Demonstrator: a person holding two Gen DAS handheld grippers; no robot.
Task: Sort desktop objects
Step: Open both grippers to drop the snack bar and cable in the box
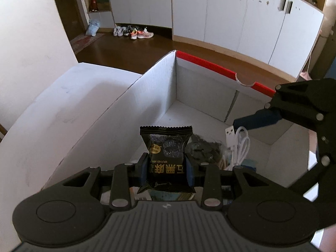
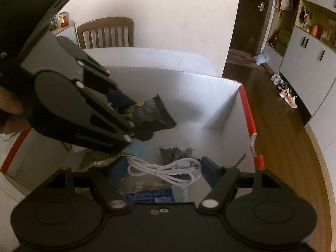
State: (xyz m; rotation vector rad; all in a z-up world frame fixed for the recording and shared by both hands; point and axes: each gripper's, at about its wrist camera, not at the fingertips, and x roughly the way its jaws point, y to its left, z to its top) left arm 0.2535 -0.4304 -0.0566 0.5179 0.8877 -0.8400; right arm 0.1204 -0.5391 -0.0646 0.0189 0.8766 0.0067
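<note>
My left gripper is shut on a black snack packet with gold print and holds it above the inside of a white cardboard box with a red rim. The right wrist view shows that packet in the left gripper over the box. My right gripper is open and empty, low over a coiled white USB cable in the box. The cable and one blue fingertip of the right gripper also show in the left wrist view.
In the box lie a clear bag of dark small parts, a blue item and a blue-printed pack. The box stands on a white table. A wooden chair stands behind the table.
</note>
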